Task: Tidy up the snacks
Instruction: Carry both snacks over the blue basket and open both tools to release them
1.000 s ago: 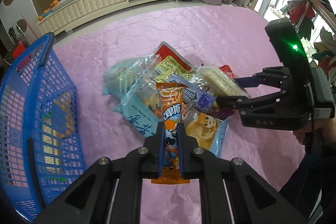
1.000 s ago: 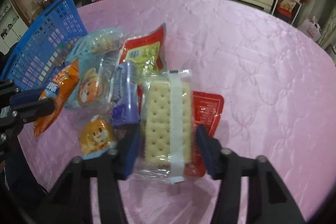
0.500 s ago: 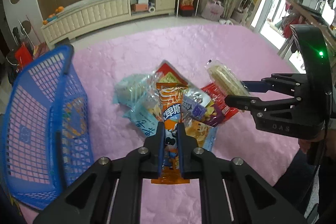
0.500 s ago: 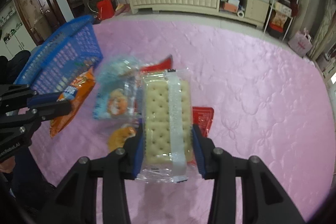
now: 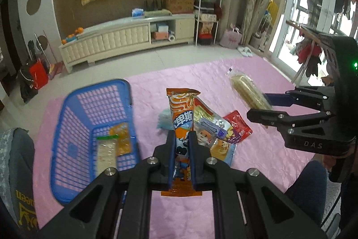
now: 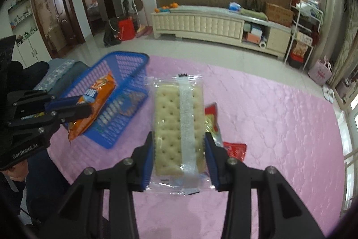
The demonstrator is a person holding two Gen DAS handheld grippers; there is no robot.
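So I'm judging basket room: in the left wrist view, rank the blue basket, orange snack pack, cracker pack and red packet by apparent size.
1. blue basket
2. orange snack pack, though nearness inflates it
3. cracker pack
4. red packet, partly covered, so unsure against the crackers

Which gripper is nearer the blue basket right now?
Left. The left gripper, shut on the orange snack pack, is beside the blue basket; the right gripper, holding the cracker pack, is farther away across the snack pile.

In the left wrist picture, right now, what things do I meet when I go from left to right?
Blue basket → orange snack packet held in the left gripper → red packet on the pink cloth → cracker pack held in the right gripper.
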